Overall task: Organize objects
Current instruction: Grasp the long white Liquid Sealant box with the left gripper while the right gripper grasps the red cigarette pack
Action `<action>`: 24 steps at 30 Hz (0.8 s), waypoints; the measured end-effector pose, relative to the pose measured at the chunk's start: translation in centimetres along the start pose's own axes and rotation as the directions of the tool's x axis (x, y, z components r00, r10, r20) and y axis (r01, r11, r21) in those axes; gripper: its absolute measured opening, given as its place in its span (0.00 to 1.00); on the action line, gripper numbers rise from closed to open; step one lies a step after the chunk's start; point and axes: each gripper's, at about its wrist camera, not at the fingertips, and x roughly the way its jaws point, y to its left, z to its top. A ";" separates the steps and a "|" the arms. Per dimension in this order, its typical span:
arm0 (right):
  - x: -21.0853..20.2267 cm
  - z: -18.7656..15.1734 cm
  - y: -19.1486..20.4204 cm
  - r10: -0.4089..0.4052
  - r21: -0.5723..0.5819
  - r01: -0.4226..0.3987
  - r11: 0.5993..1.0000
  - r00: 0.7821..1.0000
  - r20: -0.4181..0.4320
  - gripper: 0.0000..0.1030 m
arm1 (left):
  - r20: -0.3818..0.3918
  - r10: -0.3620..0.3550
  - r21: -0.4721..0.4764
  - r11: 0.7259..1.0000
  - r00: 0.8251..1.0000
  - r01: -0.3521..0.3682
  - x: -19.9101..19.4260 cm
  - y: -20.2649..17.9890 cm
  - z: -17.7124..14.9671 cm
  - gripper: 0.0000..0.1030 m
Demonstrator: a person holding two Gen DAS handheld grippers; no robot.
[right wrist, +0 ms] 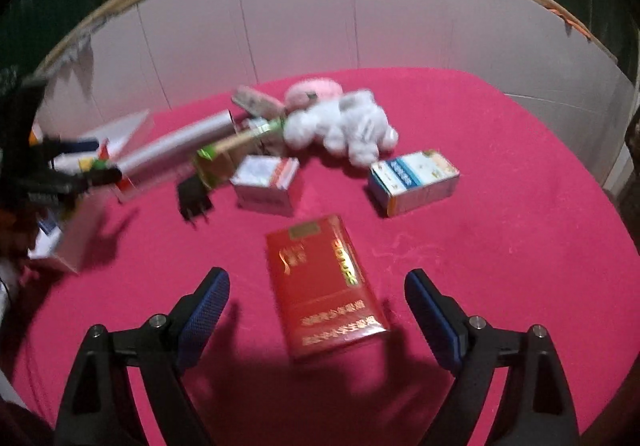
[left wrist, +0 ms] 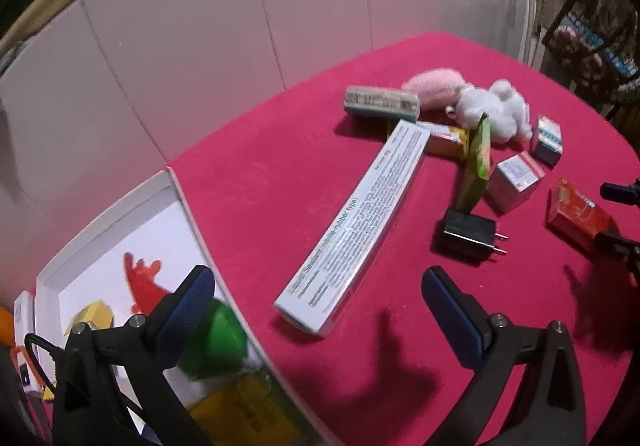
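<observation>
a red-covered tabletop [right wrist: 500,206] backed by pale panels carries scattered cartons, a black charger plug [left wrist: 470,236] and plush toys, with a white tray [left wrist: 120,206] at its left edge. the right tongs [right wrist: 316,310] gape wide around the red cigarette pack [right wrist: 324,286], not yet touching it; they should probably straddle its long sides squarely before closing. the left tongs [left wrist: 318,306] hang wide and empty near the long white box [left wrist: 356,222].

Long white rectangular carton [left wrist: 352,222]: a blue line of print along its side ending in "rubber type"; the small print beside it is too fine to read.
Red glossy flat pack [right wrist: 320,286]: gold Chinese characters, blurred, not legible.
Other small boxes: print too blurred to read.
</observation>
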 end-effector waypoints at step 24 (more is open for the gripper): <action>1.4 -1.3 1.0 0.014 -0.077 -0.016 0.997 1.000 -0.018 0.59 | -0.082 0.007 0.092 0.996 0.997 0.000 1.9 -4.4 0.4 0.27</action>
